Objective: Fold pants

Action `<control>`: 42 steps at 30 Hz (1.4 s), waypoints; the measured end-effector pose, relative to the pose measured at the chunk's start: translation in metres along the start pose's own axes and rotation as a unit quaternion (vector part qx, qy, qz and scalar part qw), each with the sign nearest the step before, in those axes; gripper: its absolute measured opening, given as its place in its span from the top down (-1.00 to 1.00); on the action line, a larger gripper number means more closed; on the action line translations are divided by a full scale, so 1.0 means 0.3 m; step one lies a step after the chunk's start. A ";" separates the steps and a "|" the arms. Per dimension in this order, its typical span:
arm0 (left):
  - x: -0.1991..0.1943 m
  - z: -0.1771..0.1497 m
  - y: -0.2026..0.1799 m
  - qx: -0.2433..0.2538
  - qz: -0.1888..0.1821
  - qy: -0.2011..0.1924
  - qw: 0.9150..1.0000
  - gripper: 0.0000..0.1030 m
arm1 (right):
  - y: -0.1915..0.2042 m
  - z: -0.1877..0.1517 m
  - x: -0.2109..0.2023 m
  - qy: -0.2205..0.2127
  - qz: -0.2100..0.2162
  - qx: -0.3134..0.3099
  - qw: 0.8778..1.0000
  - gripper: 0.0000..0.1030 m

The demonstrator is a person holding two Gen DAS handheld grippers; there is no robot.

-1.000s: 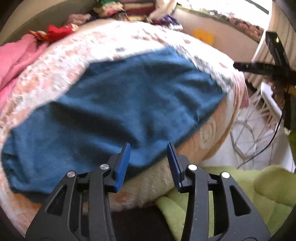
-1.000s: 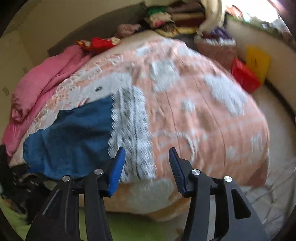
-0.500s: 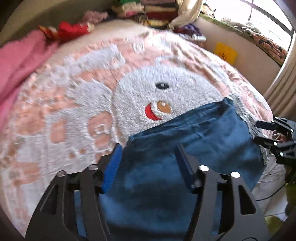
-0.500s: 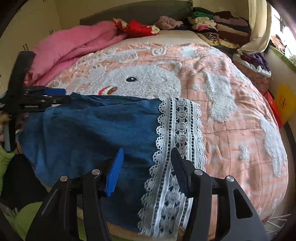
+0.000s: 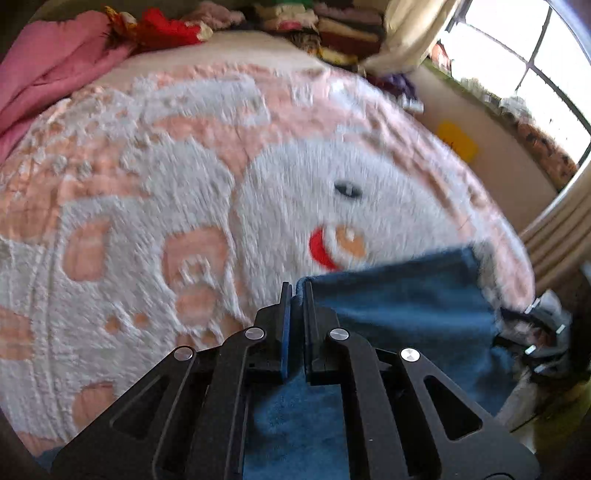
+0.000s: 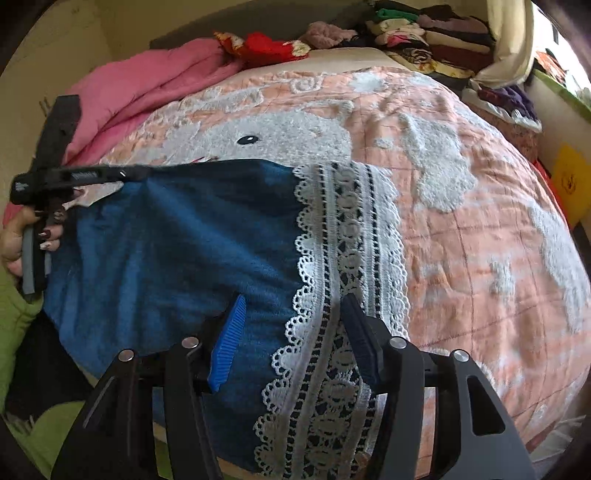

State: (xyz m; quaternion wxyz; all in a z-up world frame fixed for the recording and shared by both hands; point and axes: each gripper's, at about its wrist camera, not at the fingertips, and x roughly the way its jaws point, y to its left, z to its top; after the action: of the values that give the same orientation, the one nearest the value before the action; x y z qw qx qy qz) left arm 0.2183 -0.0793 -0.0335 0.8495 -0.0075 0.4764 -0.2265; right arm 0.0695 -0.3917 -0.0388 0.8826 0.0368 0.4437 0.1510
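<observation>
The blue pants [image 6: 177, 251] with a white lace hem [image 6: 351, 236] lie on the near edge of the bed. My left gripper [image 5: 297, 291] is shut on the pants' far corner [image 5: 399, 299] and lifts that edge; it also shows in the right wrist view [image 6: 122, 171], held by a hand. My right gripper [image 6: 293, 314] is open, its fingers [image 6: 231, 332] over the pants on either side of the inner edge of the lace hem. In the left wrist view the right gripper [image 5: 535, 332] shows blurred at the pants' right end.
The bed is covered by a peach and white fleece blanket [image 6: 461, 206] with a bear face [image 5: 332, 206]. A pink quilt [image 6: 147, 92] lies far left. Stacked clothes [image 6: 424, 33] sit at the far end. A green cloth [image 6: 14, 314] is near left.
My left gripper has shut on the pants' corner and raised it. My right gripper has moved in closer over the lace hem and stays open.
</observation>
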 end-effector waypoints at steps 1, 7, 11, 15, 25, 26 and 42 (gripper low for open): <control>0.011 -0.012 -0.007 0.005 -0.001 0.003 1.000 0.99 | -0.008 0.018 -0.013 -0.005 0.007 0.005 1.000 -0.06; 0.010 -0.023 -0.006 0.011 -0.003 -0.004 1.000 0.99 | -0.162 0.182 -0.002 -0.048 -0.007 0.062 0.997 -0.25; 0.007 -0.029 -0.015 0.016 0.001 -0.005 1.000 0.99 | -0.226 0.230 0.131 0.010 0.043 0.079 0.996 0.35; 0.002 -0.030 -0.013 0.018 0.012 -0.008 1.000 0.93 | -0.213 0.228 0.116 -0.005 0.057 0.063 0.996 0.65; -0.198 -0.104 0.054 -0.006 0.057 -0.054 0.997 0.27 | -0.191 0.218 0.094 -0.023 -0.062 0.041 0.997 0.00; -0.244 -0.125 0.072 -0.016 0.072 -0.062 0.995 0.11 | -0.183 0.211 0.066 -0.036 -0.070 0.040 0.996 -0.03; -0.496 -0.523 0.297 -0.185 0.145 -0.039 0.971 -0.37 | 0.142 -0.076 -0.029 -0.006 -0.019 -0.092 0.996 -0.31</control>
State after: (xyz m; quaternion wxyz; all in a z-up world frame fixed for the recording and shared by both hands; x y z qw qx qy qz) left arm 0.0585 0.0909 -0.0195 0.8749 -0.1038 0.4729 -0.0087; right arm 0.0366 -0.3554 -0.0374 0.8874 -0.0516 0.4236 0.1745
